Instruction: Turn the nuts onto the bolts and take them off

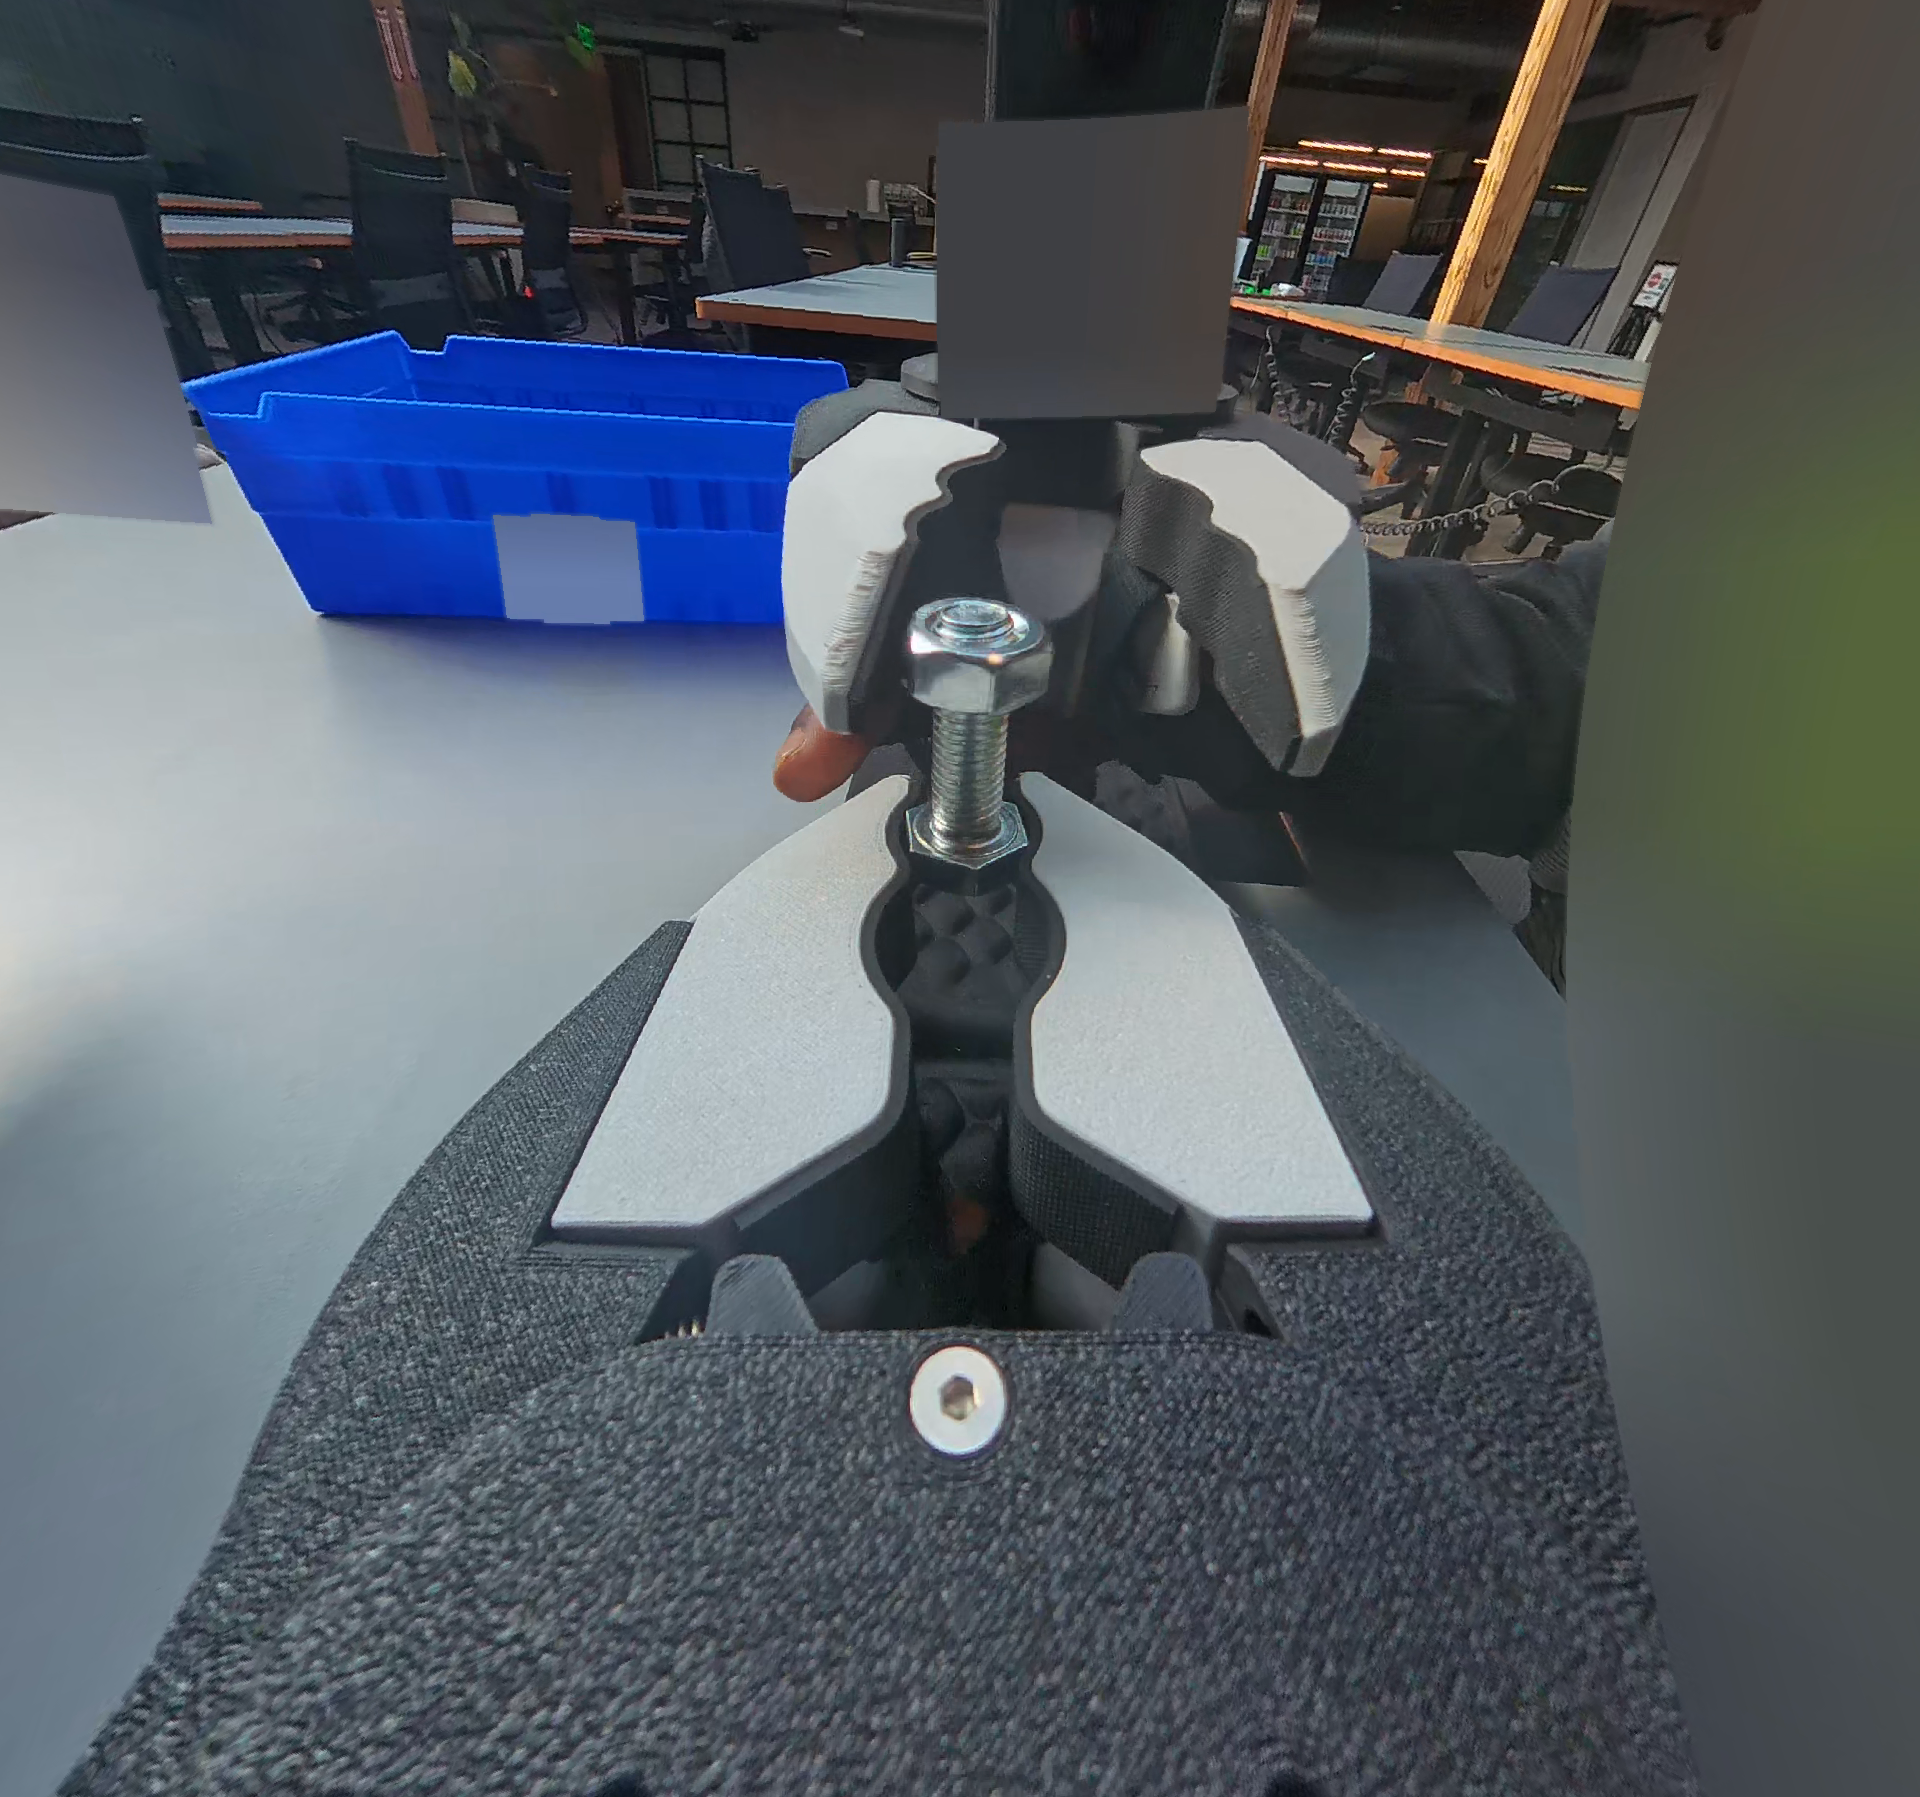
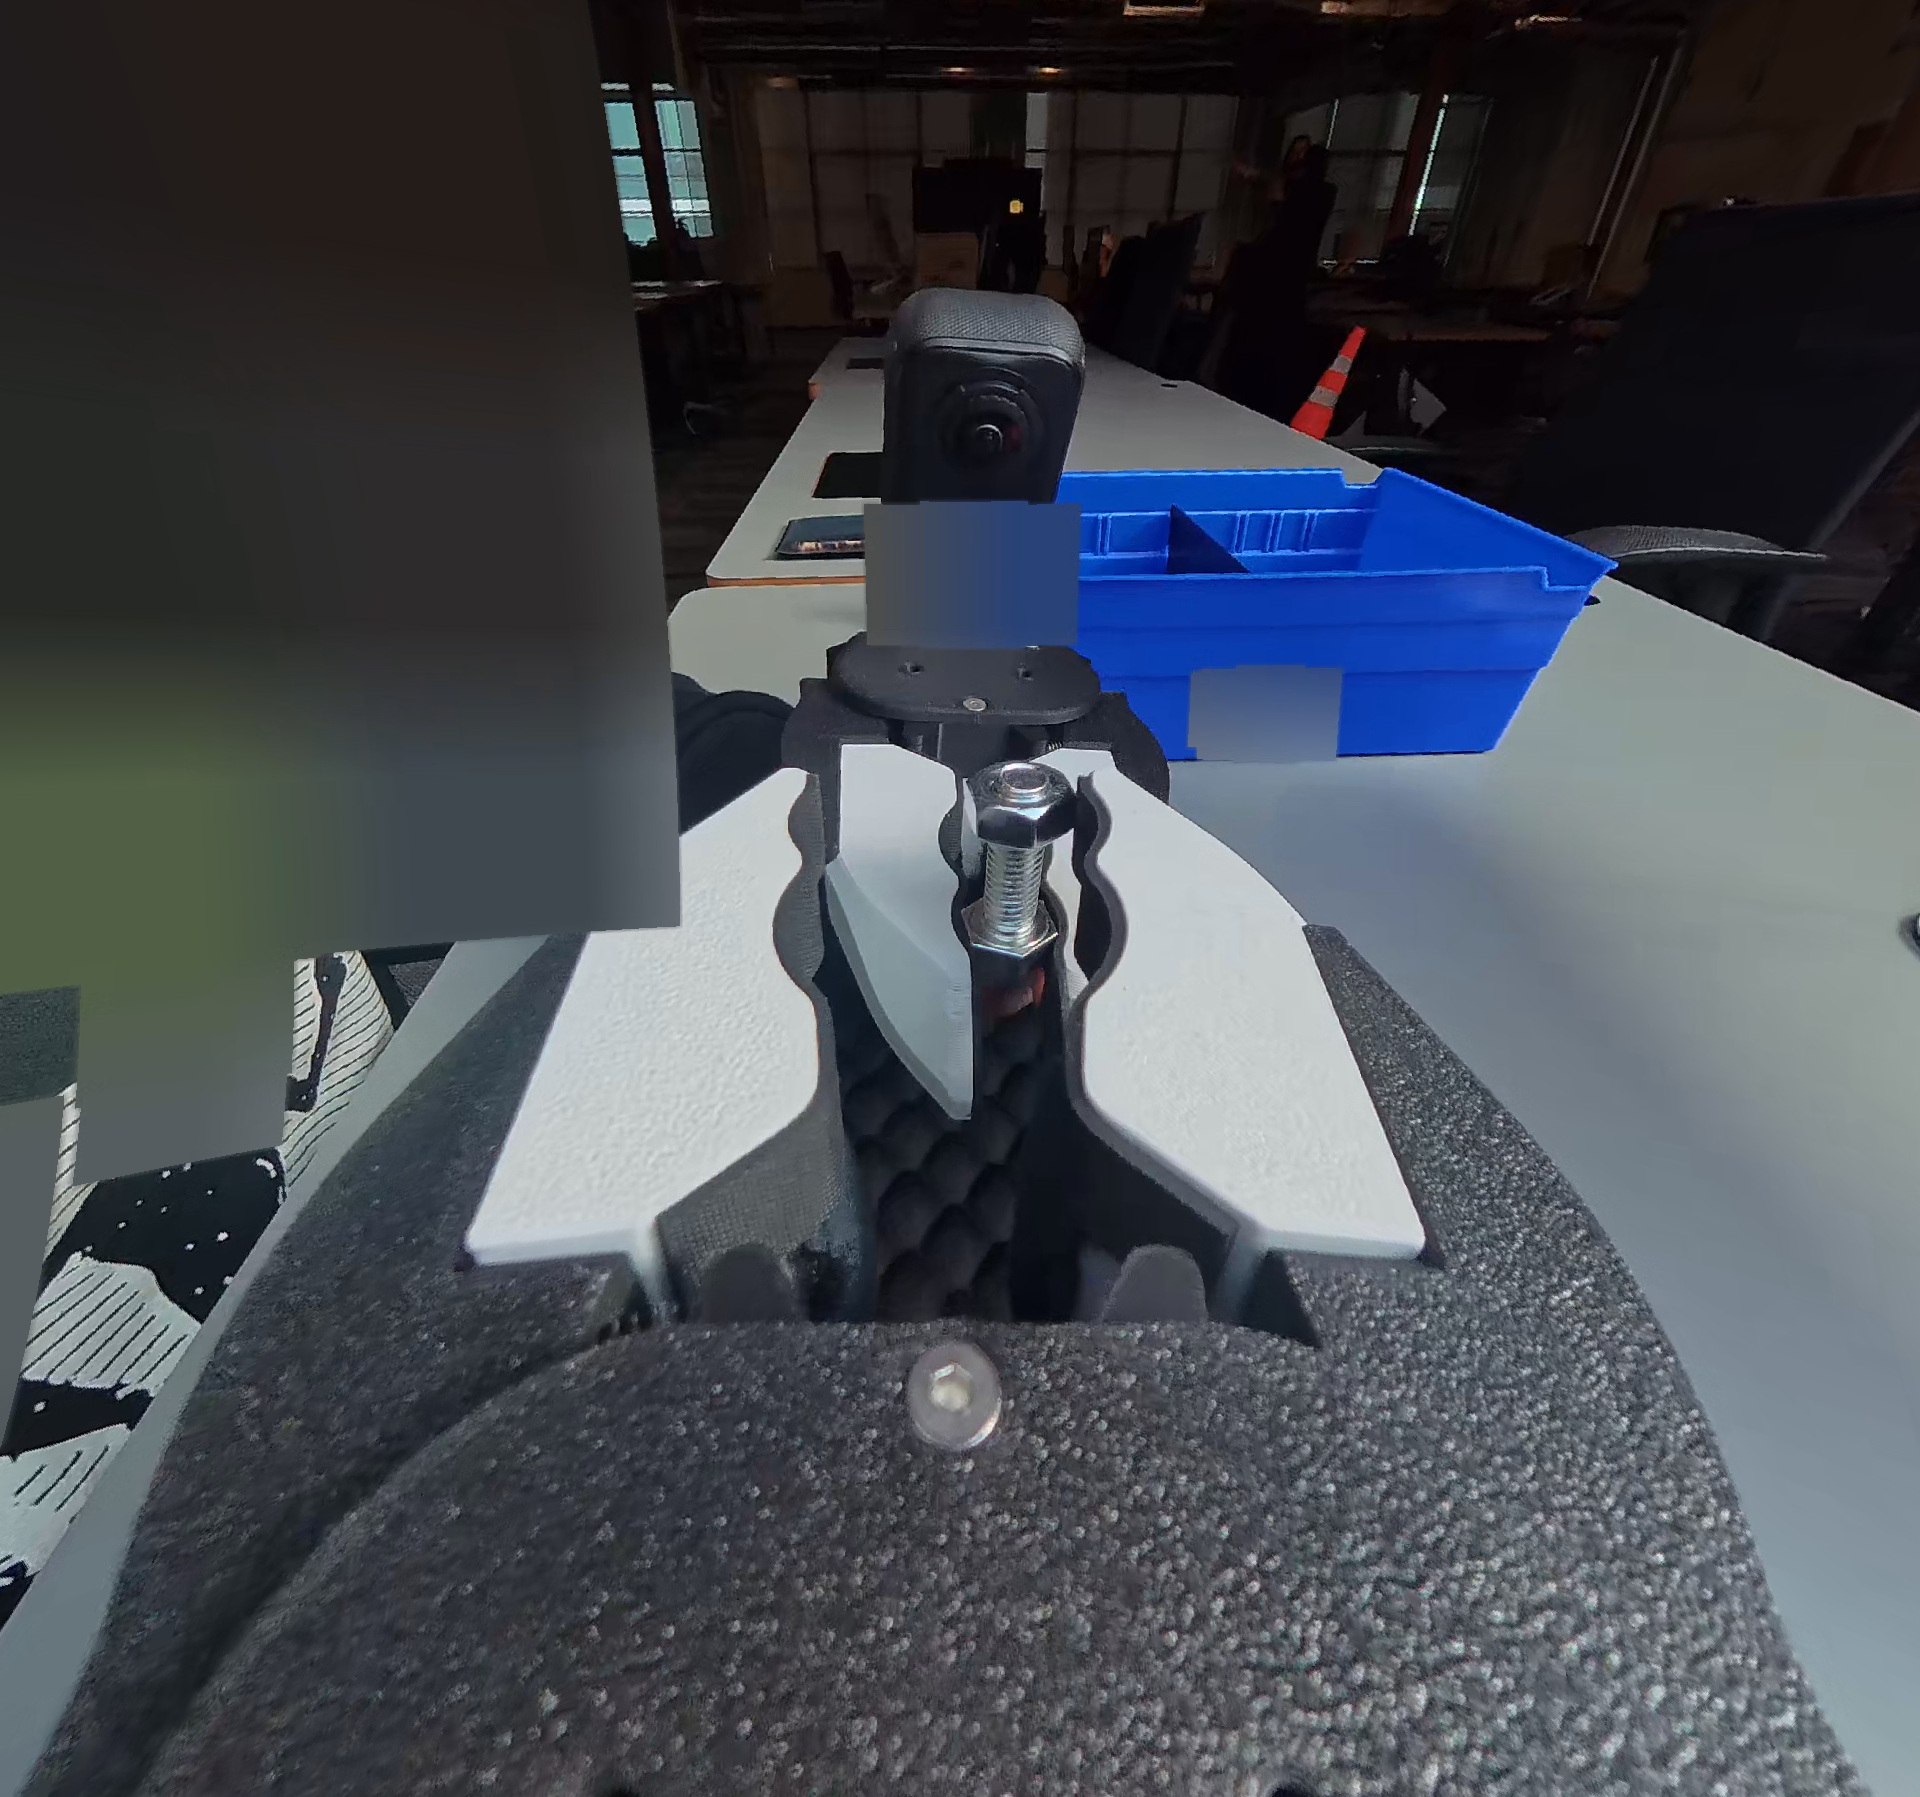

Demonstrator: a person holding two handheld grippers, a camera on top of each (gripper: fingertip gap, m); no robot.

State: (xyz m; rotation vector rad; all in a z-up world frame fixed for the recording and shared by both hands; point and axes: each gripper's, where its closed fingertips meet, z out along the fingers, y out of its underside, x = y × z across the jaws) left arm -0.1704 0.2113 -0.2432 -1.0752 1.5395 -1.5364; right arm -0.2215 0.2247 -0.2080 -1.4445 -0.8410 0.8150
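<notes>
A silver bolt (image 1: 964,760) stands upright with its hex head (image 1: 966,831) at the bottom. My left gripper (image 1: 966,802) is shut on that head. A silver nut (image 1: 979,651) sits at the top end of the threaded shaft. My right gripper (image 1: 1070,708) faces me from behind the bolt, open, with its grey fingers (image 1: 862,584) either side of the nut and one close to it. In the right wrist view the bolt (image 2: 1013,874) and nut (image 2: 1023,802) stand between my right gripper's (image 2: 956,791) spread fingers, with a finger (image 2: 894,968) of the left gripper in the gap.
A blue plastic bin (image 1: 499,490) (image 2: 1351,625) stands on the grey table (image 1: 312,812) (image 2: 1558,916) beyond the grippers. A person's fingertip (image 1: 816,760) and dark sleeve (image 1: 1455,687) show behind the right gripper. Other tables and chairs stand farther back. Across from one pair of fingers to the other is roughly 6 cm.
</notes>
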